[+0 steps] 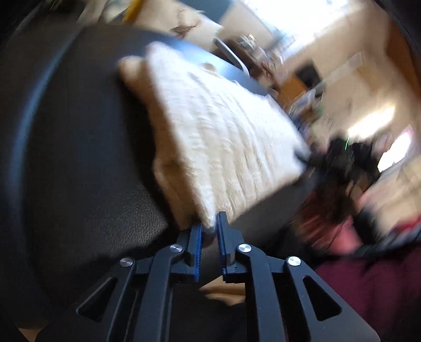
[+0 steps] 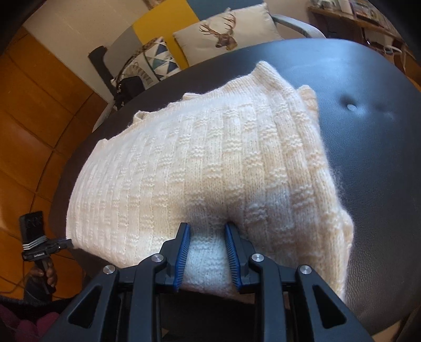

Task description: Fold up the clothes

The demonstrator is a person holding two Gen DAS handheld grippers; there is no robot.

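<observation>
A cream knitted sweater (image 2: 197,157) lies folded on a round black leather ottoman (image 2: 368,157). My right gripper (image 2: 206,229) is shut on the sweater's near edge, and a thick fold of knit bulges between its blue pads. The left wrist view is blurred by motion. There the sweater (image 1: 223,126) stretches away over the ottoman (image 1: 92,157), and my left gripper (image 1: 209,223) pinches its near corner between narrowly spaced jaws. In the right wrist view, a hand (image 2: 44,276) holds that left gripper against the sweater's left edge.
Behind the ottoman are a deer-print cushion (image 2: 223,31), a cushion with triangles (image 2: 152,60) and a black bag (image 2: 129,86). Wooden floor (image 2: 31,118) lies to the left. A grey chair arm (image 2: 297,23) curves at the back right. A person's maroon clothing (image 1: 368,289) is close by.
</observation>
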